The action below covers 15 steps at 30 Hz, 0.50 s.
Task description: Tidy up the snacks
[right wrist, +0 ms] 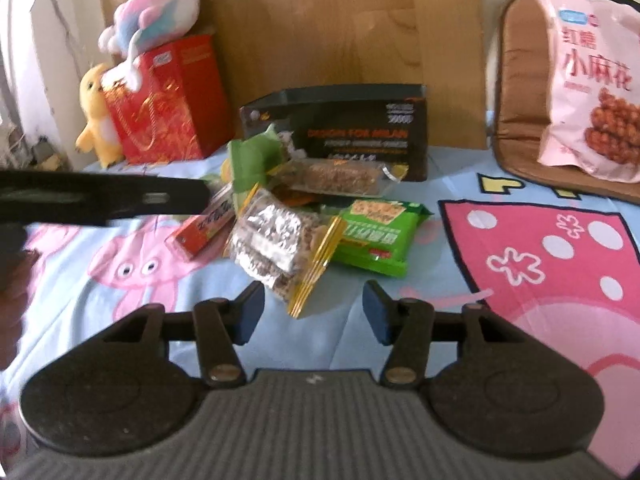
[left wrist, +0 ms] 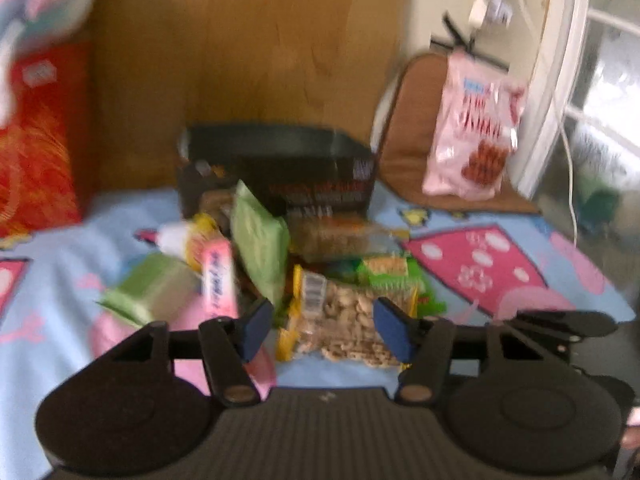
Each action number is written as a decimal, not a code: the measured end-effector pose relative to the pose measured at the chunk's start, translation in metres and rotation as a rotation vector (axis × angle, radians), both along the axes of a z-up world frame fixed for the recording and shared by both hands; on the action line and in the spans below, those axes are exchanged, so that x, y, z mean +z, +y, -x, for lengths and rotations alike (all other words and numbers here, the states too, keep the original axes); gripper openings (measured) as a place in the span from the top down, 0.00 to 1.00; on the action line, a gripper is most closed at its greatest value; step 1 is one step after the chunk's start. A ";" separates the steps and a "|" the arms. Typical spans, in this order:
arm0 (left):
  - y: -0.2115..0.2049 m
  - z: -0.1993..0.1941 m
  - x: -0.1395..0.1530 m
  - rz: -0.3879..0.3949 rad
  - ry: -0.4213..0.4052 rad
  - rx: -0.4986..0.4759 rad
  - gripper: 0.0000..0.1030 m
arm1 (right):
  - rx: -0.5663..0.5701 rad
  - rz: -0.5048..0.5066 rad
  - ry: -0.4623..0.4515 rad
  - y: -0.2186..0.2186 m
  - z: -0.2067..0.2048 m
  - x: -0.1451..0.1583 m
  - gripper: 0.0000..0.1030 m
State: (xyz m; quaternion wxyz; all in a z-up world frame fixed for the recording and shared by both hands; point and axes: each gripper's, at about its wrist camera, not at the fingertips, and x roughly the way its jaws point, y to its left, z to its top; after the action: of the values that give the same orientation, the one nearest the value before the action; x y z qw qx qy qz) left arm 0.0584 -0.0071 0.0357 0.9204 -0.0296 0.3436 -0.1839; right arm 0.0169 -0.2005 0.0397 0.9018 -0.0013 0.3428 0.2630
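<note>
Snack pile sits on the cartoon bedsheet (right wrist: 460, 184) directly in front of the open black box (right wrist: 360, 136), which stands against the wooden headboard (right wrist: 320, 20). Nearest item in the pile: clear yellow-edged bag of nuts (left wrist: 344, 320), front of the box, closest to both grippers. Green wafer pack (right wrist: 376, 236) touches it on its right side; a clear-wrapped grain bar (right wrist: 336, 176) lies between them and the box, touching the box front. Upright green packet (left wrist: 260, 240) leans left of the bar; pink-and-red stick pack (left wrist: 218, 280) is further left of the box. Left gripper (left wrist: 320, 328) jaws spread wide, released, straddling the nut bag without gripping it; contact unclear, frame is blurred. Right gripper (right wrist: 314, 312) also released, jaws apart, just short of the nut bag's near corner. Left of the box: red gift bag (right wrist: 168, 108) with a pastel plush (right wrist: 156, 12) on top and a yellow plush (right wrist: 96, 116) beside it. Right of the box: pink snack bag (right wrist: 592, 80) leaning on a brown cushion (right wrist: 516, 100).
</note>
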 end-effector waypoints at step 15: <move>0.007 -0.001 0.043 0.082 0.006 0.032 0.65 | 0.094 -0.104 -0.121 0.002 -0.021 0.035 0.81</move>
State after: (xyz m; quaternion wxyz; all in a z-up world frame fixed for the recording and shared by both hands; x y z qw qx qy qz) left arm 0.0593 0.0001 0.0790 0.9202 -0.0734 0.3381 -0.1830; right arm 0.0381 -0.1984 0.0749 0.9065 0.0135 0.2729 0.3218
